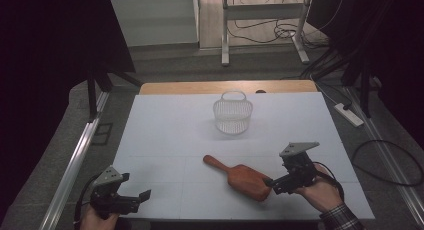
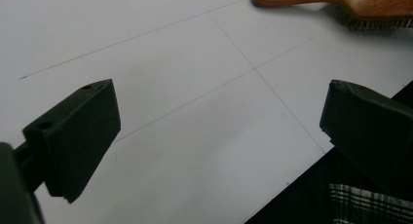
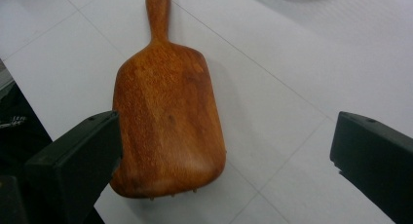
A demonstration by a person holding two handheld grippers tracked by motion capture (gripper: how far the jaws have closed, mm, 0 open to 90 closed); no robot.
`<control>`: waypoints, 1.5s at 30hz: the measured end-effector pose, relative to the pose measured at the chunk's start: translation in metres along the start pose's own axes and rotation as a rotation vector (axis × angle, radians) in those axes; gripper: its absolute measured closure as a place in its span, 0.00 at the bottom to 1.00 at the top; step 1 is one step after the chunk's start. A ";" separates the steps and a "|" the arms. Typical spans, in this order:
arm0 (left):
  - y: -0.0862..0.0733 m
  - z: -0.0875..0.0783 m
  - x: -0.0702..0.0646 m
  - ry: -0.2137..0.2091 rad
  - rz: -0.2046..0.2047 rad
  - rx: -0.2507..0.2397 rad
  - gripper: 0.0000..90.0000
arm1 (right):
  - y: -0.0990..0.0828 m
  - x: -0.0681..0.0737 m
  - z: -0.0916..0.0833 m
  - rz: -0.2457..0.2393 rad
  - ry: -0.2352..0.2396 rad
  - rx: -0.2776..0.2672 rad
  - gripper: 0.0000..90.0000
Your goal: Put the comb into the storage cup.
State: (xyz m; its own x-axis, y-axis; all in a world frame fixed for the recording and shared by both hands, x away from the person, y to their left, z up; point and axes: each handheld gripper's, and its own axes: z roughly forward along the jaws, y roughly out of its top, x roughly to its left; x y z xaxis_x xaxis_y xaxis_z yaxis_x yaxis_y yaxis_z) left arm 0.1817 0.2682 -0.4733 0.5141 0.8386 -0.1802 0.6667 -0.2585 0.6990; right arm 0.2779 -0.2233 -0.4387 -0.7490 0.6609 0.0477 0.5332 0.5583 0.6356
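A white table (image 1: 165,135) carries a brown wooden hairbrush (image 1: 242,179), bristles down, just before the right gripper (image 1: 274,182). A white wire basket (image 1: 233,114) stands well beyond it.

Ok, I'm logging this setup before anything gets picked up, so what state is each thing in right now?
Wooden hairbrush: lying on the table, bristles down, wooden back up, not gripped.
White basket: upright near the far edge, handle up, looks empty.
Right gripper: jaws wide open, at the broad end of the brush.
Left gripper: jaws wide open over bare table, holding nothing.
Table: white top.
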 end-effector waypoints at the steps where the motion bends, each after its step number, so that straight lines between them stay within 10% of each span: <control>1: 0.000 0.000 0.000 0.000 0.000 0.000 0.02 | 0.001 0.001 0.001 -0.003 0.002 0.002 0.00; 45: 0.001 0.000 0.000 -0.009 0.008 0.002 0.02 | 0.045 0.029 0.044 -0.103 0.043 0.118 0.00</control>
State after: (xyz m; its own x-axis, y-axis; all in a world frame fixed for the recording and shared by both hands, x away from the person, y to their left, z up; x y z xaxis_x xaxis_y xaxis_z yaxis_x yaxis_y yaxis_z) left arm 0.1826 0.2681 -0.4732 0.5244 0.8320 -0.1808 0.6633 -0.2661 0.6994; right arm 0.2975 -0.1570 -0.4432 -0.8168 0.5765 0.0214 0.4934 0.6789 0.5438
